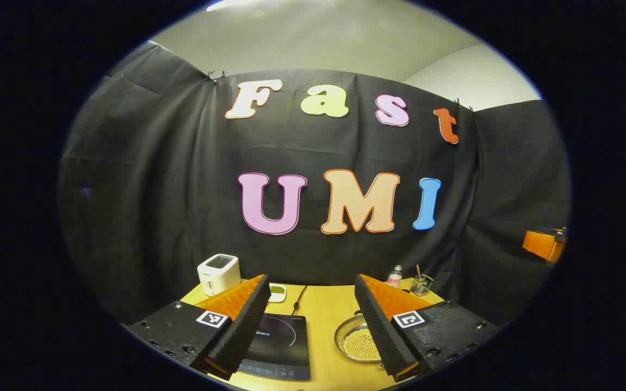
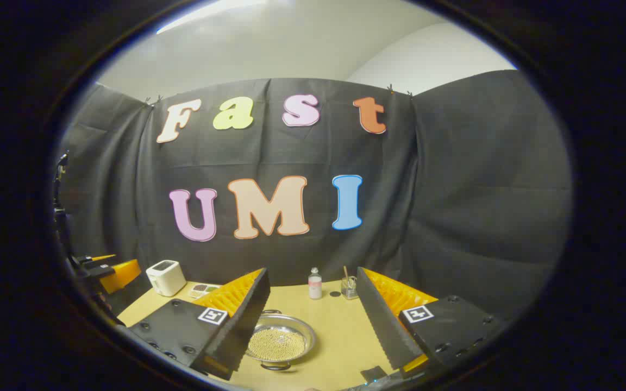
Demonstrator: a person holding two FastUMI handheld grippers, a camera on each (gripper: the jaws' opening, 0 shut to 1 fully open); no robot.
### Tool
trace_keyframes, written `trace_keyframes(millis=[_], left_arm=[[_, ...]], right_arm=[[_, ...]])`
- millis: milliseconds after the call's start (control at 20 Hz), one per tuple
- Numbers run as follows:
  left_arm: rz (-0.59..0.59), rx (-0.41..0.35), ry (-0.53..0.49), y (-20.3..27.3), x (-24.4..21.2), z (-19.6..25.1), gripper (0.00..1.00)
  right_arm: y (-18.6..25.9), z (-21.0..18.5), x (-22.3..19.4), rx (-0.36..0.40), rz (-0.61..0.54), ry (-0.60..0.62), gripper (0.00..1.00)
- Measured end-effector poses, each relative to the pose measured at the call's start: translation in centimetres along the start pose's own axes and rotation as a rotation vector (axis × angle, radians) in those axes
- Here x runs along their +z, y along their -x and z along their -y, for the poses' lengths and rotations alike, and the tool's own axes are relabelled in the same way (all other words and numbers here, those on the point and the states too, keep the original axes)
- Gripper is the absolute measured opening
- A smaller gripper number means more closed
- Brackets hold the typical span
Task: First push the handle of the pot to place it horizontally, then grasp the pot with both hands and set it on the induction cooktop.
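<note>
A shallow metal pot (image 1: 356,342) (image 2: 279,341) holding small yellowish beads rests on the wooden table. In the right gripper view it lies between the fingers, with one loop handle on its far rim and one on its near rim. The black induction cooktop (image 1: 280,347) lies flat to the pot's left, below the left gripper (image 1: 310,278), which is open and holds nothing. The right gripper (image 2: 311,270) is open too, held above the pot without touching it. The other gripper shows at the right edge (image 1: 544,244) and the left edge (image 2: 109,271).
A white toaster (image 1: 218,273) (image 2: 165,277) stands at the table's back left. A small bottle (image 1: 395,276) (image 2: 314,283) and a glass with a stick (image 1: 421,283) (image 2: 349,287) stand at the back. The cooktop's cable (image 1: 298,301) runs toward the wall.
</note>
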State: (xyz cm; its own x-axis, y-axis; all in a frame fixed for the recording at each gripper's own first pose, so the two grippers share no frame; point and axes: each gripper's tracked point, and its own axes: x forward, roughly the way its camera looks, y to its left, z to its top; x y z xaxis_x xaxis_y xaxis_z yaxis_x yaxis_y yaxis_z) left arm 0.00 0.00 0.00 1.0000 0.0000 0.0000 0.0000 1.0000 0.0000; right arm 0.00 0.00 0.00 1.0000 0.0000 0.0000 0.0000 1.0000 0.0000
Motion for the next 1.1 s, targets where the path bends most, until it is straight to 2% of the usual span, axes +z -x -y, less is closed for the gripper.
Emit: trace_keyframes(millis=[50, 150, 350, 400, 500, 550, 600, 900, 950, 1000, 1100], left_arm=[[-0.006, -0.012, 0.004, -0.2, -0.2, 0.0, 0.91], [-0.001, -0.04, 0.009, -0.7, -0.1, 0.3, 0.95], [0.013, -0.047, -0.019, -1.6, 0.4, 0.1, 0.95], [0.015, -0.048, -0.026, -1.8, 0.5, 0.1, 0.91], [0.015, -0.057, -0.032, -2.0, 0.4, 0.4, 0.95], [0.011, -0.06, -0.031, -2.2, 0.3, 0.5, 0.91], [0.007, -0.063, -0.029, -2.2, 0.2, 0.5, 0.95], [-0.004, -0.034, -0.039, -2.5, -0.4, -0.8, 0.95], [-0.001, -0.028, -0.04, -2.5, -0.4, -1.0, 0.99], [-0.001, -0.024, -0.04, -2.5, -0.3, -1.2, 0.91], [-0.002, -0.019, -0.036, -2.5, -0.4, -1.5, 0.91]], right_arm=[[0.0, -0.1, -0.1, -0.004, 0.003, -0.004, 0.97], [-0.2, -0.2, 0.0, -0.014, 0.009, -0.006, 0.97], [-0.8, -0.5, 0.0, -0.026, 0.015, -0.006, 0.97], [-1.1, -0.6, 0.0, -0.027, 0.013, -0.009, 0.97], [-1.6, -0.7, 0.0, -0.029, 0.012, -0.01, 0.97], [-1.7, -0.6, -0.1, -0.031, 0.011, -0.009, 0.97], [-1.8, -0.7, -0.1, -0.031, 0.011, -0.008, 0.97], [-2.2, -0.9, -0.4, -0.035, 0.009, -0.005, 0.97], [-2.3, -1.1, -0.6, -0.035, 0.006, -0.007, 0.97], [-2.3, -1.3, -0.7, -0.033, 0.004, -0.009, 0.97], [-2.5, -1.9, -0.9, -0.028, 0.002, -0.009, 0.97]])
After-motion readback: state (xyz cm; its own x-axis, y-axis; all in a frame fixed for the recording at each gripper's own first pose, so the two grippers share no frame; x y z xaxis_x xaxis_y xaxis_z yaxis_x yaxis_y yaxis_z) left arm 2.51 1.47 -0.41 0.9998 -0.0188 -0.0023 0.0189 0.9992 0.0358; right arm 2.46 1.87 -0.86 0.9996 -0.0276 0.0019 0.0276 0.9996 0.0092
